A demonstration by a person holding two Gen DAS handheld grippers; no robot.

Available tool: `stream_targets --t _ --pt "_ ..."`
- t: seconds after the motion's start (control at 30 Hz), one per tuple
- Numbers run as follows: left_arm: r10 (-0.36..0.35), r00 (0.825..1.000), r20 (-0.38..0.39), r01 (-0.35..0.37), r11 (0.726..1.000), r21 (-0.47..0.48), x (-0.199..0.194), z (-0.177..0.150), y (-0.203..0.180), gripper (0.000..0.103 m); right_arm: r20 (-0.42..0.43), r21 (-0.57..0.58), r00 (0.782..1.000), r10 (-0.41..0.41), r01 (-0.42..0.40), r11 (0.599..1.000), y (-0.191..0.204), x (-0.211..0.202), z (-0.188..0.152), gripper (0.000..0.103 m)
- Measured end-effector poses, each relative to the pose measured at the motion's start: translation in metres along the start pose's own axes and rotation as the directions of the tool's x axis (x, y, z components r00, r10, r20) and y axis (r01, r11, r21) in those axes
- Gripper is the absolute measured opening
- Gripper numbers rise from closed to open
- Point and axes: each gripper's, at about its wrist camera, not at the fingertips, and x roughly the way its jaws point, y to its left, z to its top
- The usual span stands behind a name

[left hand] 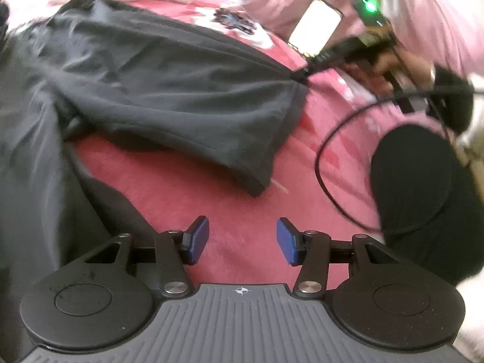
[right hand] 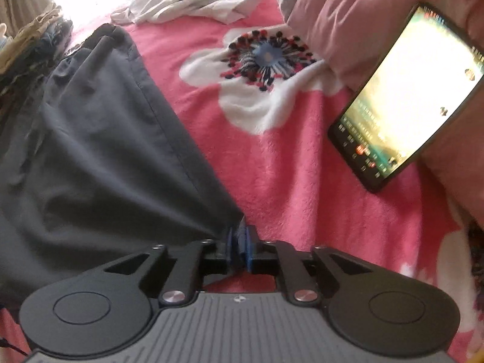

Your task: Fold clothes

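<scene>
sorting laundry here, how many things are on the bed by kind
dark garments: 1, the dark garment pinched by the right gripper
pale garments: 1, the white garment, crumpled at the far end
phones: 1, the phone, screen lit
grippers: 2, counting the open left gripper
total: 5

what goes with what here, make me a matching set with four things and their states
Things:
1. left gripper
2. right gripper
3. phone
4. white garment

States:
a. crumpled at the far end of the blanket
b. shut on a corner of the dark garment
c. screen lit, leaning on the pink pillow
d. open above bare blanket, holding nothing

Pairs: 1-d, 2-b, 3-c, 4-a
</scene>
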Motion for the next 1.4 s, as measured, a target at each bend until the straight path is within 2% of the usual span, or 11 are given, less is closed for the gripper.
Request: stream_targets --t 0.07,0.17,0.33,0.47,0.57,0.7,0.87,1.07,1.2,1.33,1.4 --pt "-0.034 0.999 0.027 0.036 0.997 -0.072 -0.003 0.003 0.011 0.049 0.043 -0.033 0.997 -0.063 0.065 0.997 0.008 -0.015 -0.002 0.028" --pt "-0.081 0.994 0.069 0.092 0.981 -0.171 -0.004 0.008 0.028 0.05 0.141 -0.065 0.985 -0.104 0.114 0.991 0.019 -0.044 -0.005 0.029" --pt "-0.176 0.98 0.091 0.194 0.942 -0.273 0.011 0.017 0.048 0.05 0.285 -0.065 0.953 0.107 -0.092 0.994 0.054 -0.089 -0.02 0.033" --pt "-0.264 0.961 0.086 0.277 0.903 -0.329 0.026 0.016 0.055 0.05 0.309 -0.076 0.916 0.256 -0.245 0.967 0.089 -0.094 -0.034 0.035" --pt "-0.283 0.955 0.093 0.297 0.88 -0.37 0.033 0.015 0.059 0.049 0.278 -0.048 0.91 0.306 -0.306 0.951 0.106 -0.084 -0.046 0.035" --pt "-0.346 0.926 0.149 0.377 0.834 -0.404 0.029 0.017 0.065 0.04 0.237 -0.065 0.924 0.299 -0.292 0.954 0.117 -0.082 -0.062 0.035" --pt "-0.404 0.894 0.195 0.446 0.753 -0.484 0.025 0.027 0.078 0.029 0.25 -0.149 0.927 0.279 -0.248 0.957 0.124 -0.101 -0.079 0.035" --pt "-0.407 0.877 0.256 0.471 0.618 -0.629 0.031 0.034 0.102 0.02 0.27 -0.322 0.922 0.278 -0.185 0.928 0.143 -0.112 -0.089 0.036" --pt "-0.414 0.868 0.275 0.483 0.569 -0.666 0.036 0.035 0.106 0.019 0.264 -0.43 0.914 0.308 -0.174 0.886 0.158 -0.112 -0.095 0.037" --pt "-0.423 0.875 0.237 0.462 0.58 -0.671 0.042 0.031 0.102 0.023 0.249 -0.507 0.916 0.314 -0.152 0.848 0.174 -0.106 -0.1 0.037" --pt "-0.433 0.88 0.193 0.442 0.602 -0.665 0.046 0.028 0.095 0.041 0.249 -0.515 0.918 0.308 -0.144 0.845 0.176 -0.104 -0.101 0.037"
